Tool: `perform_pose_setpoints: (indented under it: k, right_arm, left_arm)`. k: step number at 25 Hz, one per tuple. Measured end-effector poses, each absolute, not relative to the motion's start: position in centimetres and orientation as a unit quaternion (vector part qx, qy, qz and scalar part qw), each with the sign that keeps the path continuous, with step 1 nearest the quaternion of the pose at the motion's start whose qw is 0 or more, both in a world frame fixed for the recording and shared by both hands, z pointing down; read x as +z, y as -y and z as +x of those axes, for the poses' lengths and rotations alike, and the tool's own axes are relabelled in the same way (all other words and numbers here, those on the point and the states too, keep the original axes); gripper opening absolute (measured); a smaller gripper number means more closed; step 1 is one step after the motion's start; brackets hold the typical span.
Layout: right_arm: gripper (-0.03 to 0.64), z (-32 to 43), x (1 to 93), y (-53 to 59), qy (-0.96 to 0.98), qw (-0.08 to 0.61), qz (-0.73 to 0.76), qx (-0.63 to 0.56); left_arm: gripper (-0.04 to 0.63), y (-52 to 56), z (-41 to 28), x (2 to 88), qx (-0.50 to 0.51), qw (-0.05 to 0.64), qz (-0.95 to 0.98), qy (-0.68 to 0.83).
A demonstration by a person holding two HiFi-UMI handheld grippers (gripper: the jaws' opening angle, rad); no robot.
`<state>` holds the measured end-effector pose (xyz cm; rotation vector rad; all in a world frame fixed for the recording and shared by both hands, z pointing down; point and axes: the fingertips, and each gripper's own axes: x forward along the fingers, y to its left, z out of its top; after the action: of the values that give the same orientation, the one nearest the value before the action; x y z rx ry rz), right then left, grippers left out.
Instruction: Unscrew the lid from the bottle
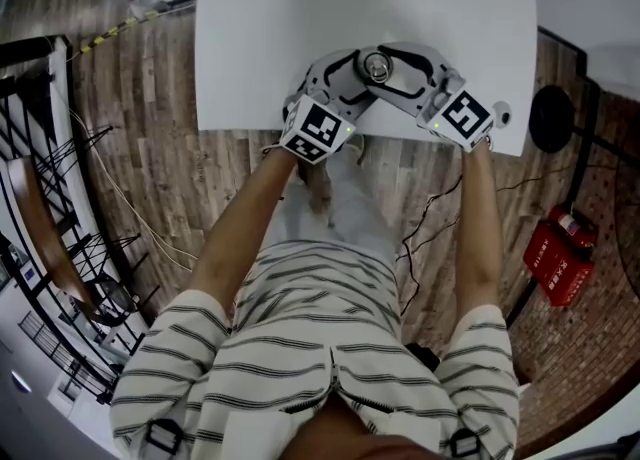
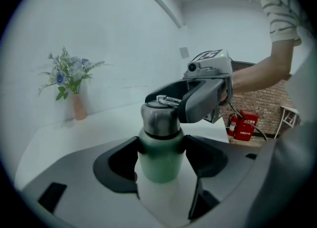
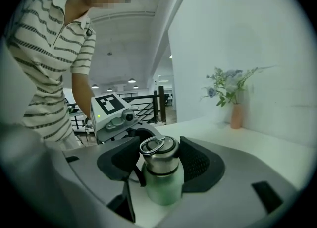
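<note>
You work at a white table (image 1: pixel 260 38), in a white shirt (image 1: pixel 320 338) with thin dark stripes. The bottle (image 2: pixel 159 160) is pale green, and its lid (image 2: pixel 158 118) is brushed silver-grey. Your left gripper (image 2: pixel 161 162) and right gripper (image 3: pixel 161 167) are grey with black pads (image 2: pixel 116 165); their marker cubes (image 1: pixel 318 129) are patterned in black-and-white squares. The plank floor (image 1: pixel 150 148) is brown wood grain, with a red box (image 1: pixel 560 263) standing on it. A pinkish vase (image 3: pixel 236 115) holds blue flowers (image 3: pixel 225 85) with green leaves before a white wall (image 3: pixel 277 48).

Left gripper (image 2: pixel 161 155), right gripper (image 3: pixel 161 158) both clamped; forearms converging.
</note>
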<state>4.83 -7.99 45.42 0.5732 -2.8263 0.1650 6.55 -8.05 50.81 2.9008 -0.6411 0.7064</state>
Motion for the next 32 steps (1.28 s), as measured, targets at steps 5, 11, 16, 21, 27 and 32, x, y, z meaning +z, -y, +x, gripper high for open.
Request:
perform_pose_setpoints:
  k: [5,11,16,21,27,32]
  right_arm:
    - [0.262,4.8,45.7,7.7,0.975,0.140,0.166,0.053]
    - [0.270,4.9,45.6,7.7,0.971,0.146,0.179,0.065]
    - [0.380,4.8,44.3,8.0,0.953,0.128,0.270,0.056]
    - [0.360,4.9,44.2,8.2,0.901,0.116,0.414,0.058]
    - [0.343,5.1,44.3,8.7,0.835,0.098,0.536,0.071]
    - [0.320,5.3,45.1,9.0,0.807,0.102,0.575,0.082]
  left_arm:
    - [0.299,7.8,6.5,51.0,0.232,0.045,0.949,0.209]
    - [0.299,7.8,6.7,50.8,0.234,0.043,0.949,0.208]
    - [0.299,7.9,6.6,50.8,0.232,0.039,0.949,0.210]
    - [0.299,7.7,6.5,51.0,0.233,0.043,0.949,0.209]
    - [0.299,7.8,6.4,50.9,0.233,0.042,0.949,0.210]
    - [0.299,8.0,6.4,50.9,0.232,0.042,0.949,0.212]
